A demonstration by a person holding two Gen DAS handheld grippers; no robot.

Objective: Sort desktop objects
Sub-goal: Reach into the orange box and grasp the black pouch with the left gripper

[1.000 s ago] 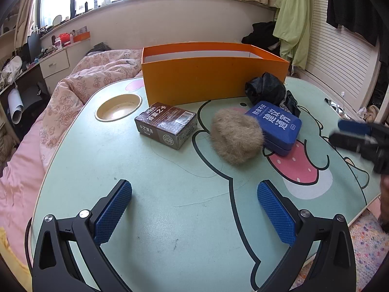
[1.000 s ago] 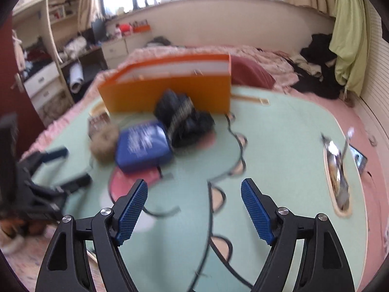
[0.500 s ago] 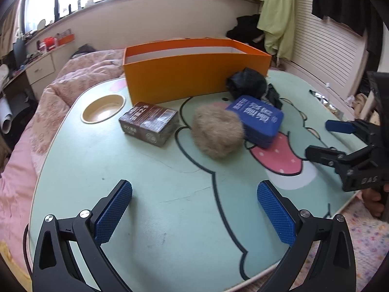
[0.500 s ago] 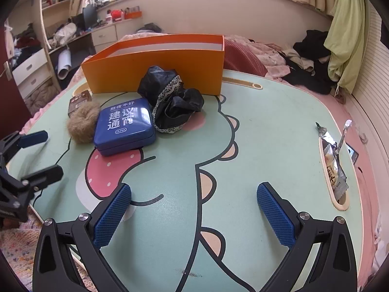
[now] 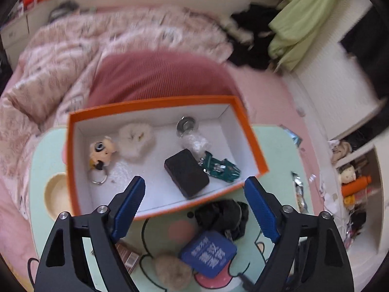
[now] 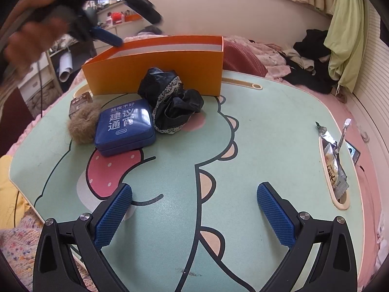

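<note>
The left hand-held gripper (image 5: pixel 192 206) is held high over the orange box (image 5: pixel 252 136) and points steeply down into it; its jaws are closing with nothing between them. A hand (image 6: pixel 29 41) carries it. The right hand-held gripper (image 6: pixel 194 206) hangs low over the table (image 6: pixel 267 126), spread wide and empty. The blue tin (image 6: pixel 125 126), black cloth (image 6: pixel 172 102) and fur ball (image 6: pixel 83 126) lie together on the table before the box.

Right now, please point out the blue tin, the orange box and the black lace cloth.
blue tin (image 6: pixel 125 127), right wrist view, lid centre
orange box (image 6: pixel 155 73), right wrist view, front wall
black lace cloth (image 6: pixel 175 102), right wrist view, middle fold
</note>
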